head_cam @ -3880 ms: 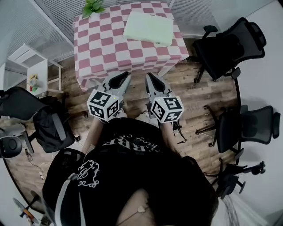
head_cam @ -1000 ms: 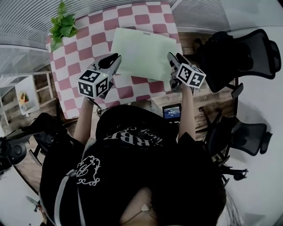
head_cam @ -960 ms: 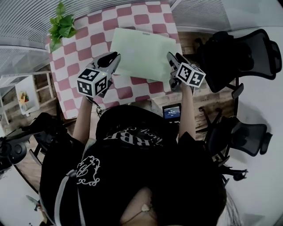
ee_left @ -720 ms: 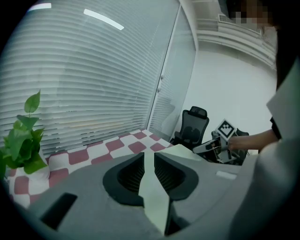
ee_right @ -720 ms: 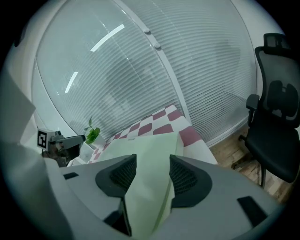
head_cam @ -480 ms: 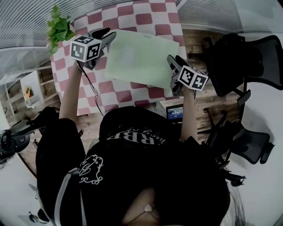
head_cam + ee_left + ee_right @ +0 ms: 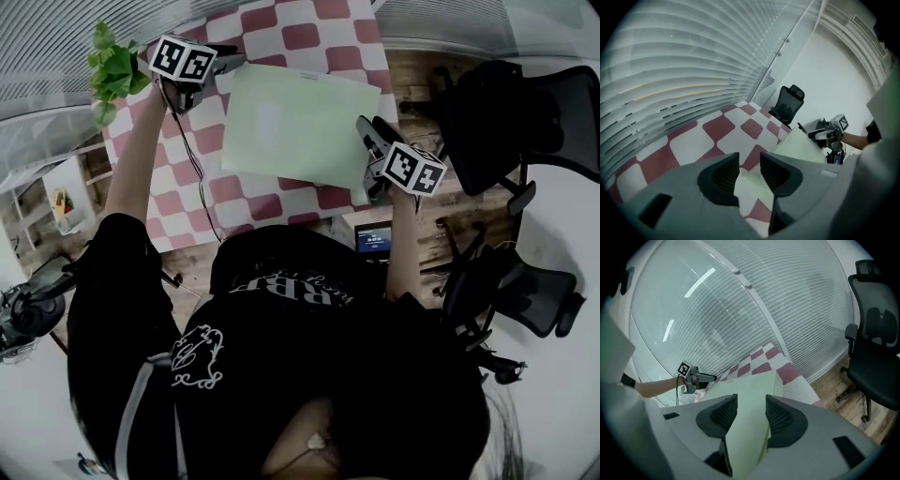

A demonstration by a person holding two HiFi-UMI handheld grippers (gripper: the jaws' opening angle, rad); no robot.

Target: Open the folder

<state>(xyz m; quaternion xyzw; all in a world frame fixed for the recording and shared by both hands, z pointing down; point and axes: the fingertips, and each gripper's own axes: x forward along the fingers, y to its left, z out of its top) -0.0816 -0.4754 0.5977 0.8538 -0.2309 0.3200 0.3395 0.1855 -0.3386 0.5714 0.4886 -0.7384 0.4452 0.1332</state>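
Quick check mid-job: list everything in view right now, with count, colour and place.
folder: 1, pale green, flat on the table
table: 1, pink-and-white checked cloth, in front of the person
potted plant: 1, green, table's far left corner
office chairs: at least 2, black, right side
shelf unit: 1, white, left of table
small screen: 1, lit, below table's near edge
floor: brown wood
blinds: pale, behind table
person's top: black, white print
left gripper: grey, folder's far left corner, jaws opening, nothing gripped
right gripper: grey, jaws apart, folder's right edge between them
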